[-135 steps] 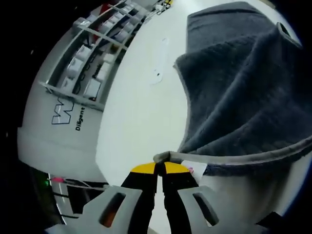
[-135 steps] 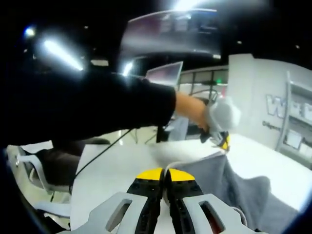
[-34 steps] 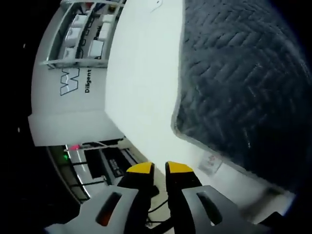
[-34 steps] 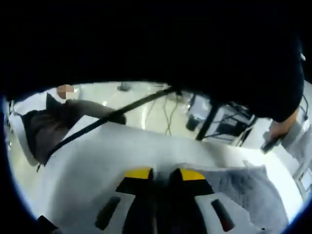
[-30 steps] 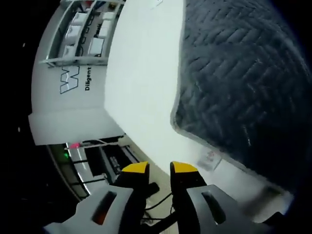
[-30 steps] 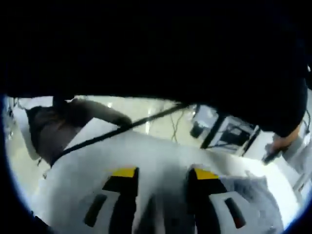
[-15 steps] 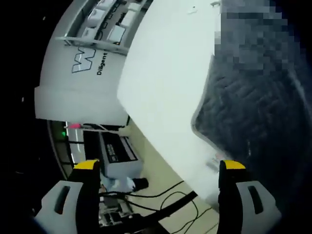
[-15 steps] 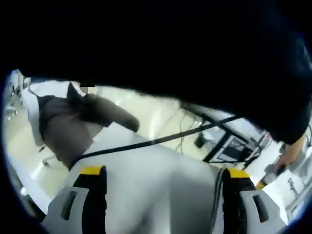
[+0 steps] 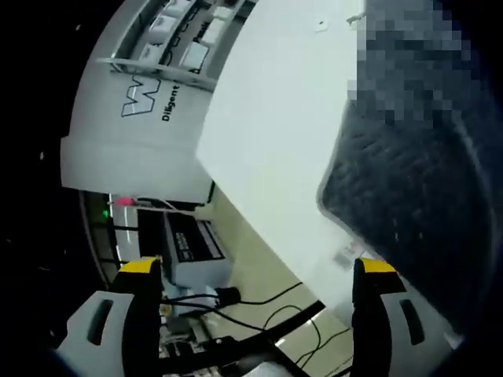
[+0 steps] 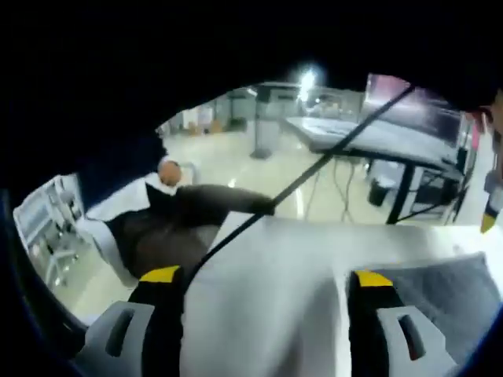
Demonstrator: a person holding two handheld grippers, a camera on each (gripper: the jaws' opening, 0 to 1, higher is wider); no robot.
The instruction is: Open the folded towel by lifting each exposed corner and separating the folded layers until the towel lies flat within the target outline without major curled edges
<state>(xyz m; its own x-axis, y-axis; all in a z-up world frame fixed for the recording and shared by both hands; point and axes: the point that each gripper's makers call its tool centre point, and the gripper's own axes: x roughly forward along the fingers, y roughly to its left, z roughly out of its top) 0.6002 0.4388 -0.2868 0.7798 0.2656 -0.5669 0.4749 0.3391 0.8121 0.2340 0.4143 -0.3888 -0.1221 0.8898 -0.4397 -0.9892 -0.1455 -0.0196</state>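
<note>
The grey towel (image 9: 409, 196) lies spread on the white table (image 9: 275, 141), its pale hem corner with a small label near the table's edge. My left gripper (image 9: 255, 271) is open, jaws wide apart, holding nothing, just off that corner over the table edge. In the right gripper view the towel (image 10: 440, 294) lies flat at the lower right on the table (image 10: 299, 259). My right gripper (image 10: 267, 281) is open and empty, the towel's edge beside its right jaw.
A grey shelf unit with white boxes (image 9: 169, 39) stands beyond the table's far side. Cables and a black box (image 9: 192, 247) lie on the floor below the edge. A black cable (image 10: 299, 184) crosses above the table; a chair with dark cloth (image 10: 149, 228) stands behind it.
Both grippers held towel corners raised 4.5 s ago. The towel now lies flat, and both grippers have opened wide and let go. The right view has tilted up toward the room.
</note>
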